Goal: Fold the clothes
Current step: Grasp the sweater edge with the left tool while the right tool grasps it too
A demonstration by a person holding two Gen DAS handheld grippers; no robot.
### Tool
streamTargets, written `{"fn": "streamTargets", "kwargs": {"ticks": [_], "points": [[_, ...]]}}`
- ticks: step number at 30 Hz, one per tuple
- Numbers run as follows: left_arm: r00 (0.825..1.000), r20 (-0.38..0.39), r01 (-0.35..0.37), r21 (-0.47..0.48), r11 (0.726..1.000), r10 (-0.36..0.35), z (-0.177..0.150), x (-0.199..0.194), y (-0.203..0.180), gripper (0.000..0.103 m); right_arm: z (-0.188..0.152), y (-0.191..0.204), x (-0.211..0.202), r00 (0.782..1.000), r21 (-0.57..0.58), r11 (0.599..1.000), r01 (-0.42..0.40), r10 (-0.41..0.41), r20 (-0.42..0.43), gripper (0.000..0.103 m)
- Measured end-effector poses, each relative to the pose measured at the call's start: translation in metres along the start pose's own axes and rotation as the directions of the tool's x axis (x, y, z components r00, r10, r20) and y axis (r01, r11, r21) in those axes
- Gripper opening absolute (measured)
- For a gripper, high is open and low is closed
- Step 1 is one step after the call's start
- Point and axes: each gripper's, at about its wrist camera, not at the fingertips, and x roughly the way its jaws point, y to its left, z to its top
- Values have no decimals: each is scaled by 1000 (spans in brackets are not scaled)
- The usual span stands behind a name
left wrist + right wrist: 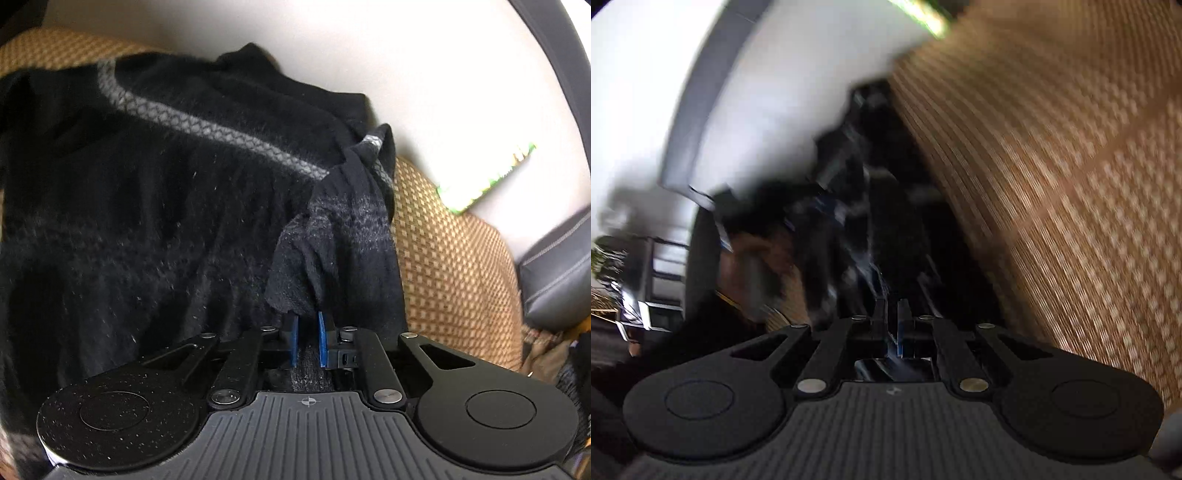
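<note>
Gripping a bunched fold of the black sweater [177, 206], the left gripper [307, 334] has its blue pads [322, 338] drawn narrow w/ dark knit pinched between them. Sweater lies spread on the woven mat [454, 258], grey stripe running across it, sleeve end rucked up just ahead of the jaws.

Right gripper [894, 325]: jaws nearly together, dark fabric [886, 221] running up from between them; view heavily motion-blurred, so what part of the garment it holds can't be confirmed.

Risks (judgement):
- Left pinch looks shallow and near the fabric edge; a fast pull may slip it out.
- Fuzzy knit may drag on the mat and bunch the layers instead of folding flat.
- Uneven hand travel would skew the fold line.

Containers: none visible. A green-edged flat item [487, 177] lies beyond the mat; contents n/a.
</note>
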Motion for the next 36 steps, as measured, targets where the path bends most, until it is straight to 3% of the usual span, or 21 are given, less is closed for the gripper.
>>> {"fn": "streamTargets", "kwargs": {"ticks": [3,4,9,11,12,14,18,22,25,29,30,32,34,36], "points": [[999,-18,-36,68,997,38,-3,11,-3,19,-12,-12,24,994,-41,997,64,-68,-89,5],[998,-23,-57,89,994,59,-5,16,-3,32,-15,-15,32,990,-59,995,80,-86,-114,5],[994,-17,-107,135,985,110,-7,20,-3,38,-25,-38,77,953,-138,976,170,-198,-231,10],[993,30,-121,141,983,118,-3,3,-5,39,-24,-43,78,936,-123,974,192,-219,-275,21],[992,52,-124,138,983,118,-2,-8,-5,39,-23,-41,68,939,-125,974,191,-218,-267,30],[993,88,-88,110,990,79,0,-29,-5,40,-15,-29,44,953,-158,969,191,-221,-206,33],[995,90,46,64,997,-52,-11,-44,-12,40,44,18,23,997,-282,958,51,-65,-41,32],[989,25,145,53,988,-146,-37,-28,-25,40,146,58,85,992,-389,913,-119,125,-10,32],[984,-29,176,42,984,-175,-56,-6,-31,40,211,78,157,972,-416,879,-233,201,-119,32],[981,-93,174,31,984,-170,-74,23,-31,43,247,104,247,941,-504,813,-290,148,-304,32],[980,-108,170,35,985,-166,-78,29,-30,44,252,106,262,943,-523,806,-276,124,-308,32],[978,-136,164,49,985,-156,-85,40,-27,45,265,100,283,970,-548,815,-188,67,-233,31],[978,-140,164,52,985,-156,-88,44,-25,44,284,82,297,995,-512,858,-35,-19,-101,17],[978,-139,167,52,985,-158,-89,47,-24,45,299,62,306,996,-454,890,40,-72,-53,4]]}}
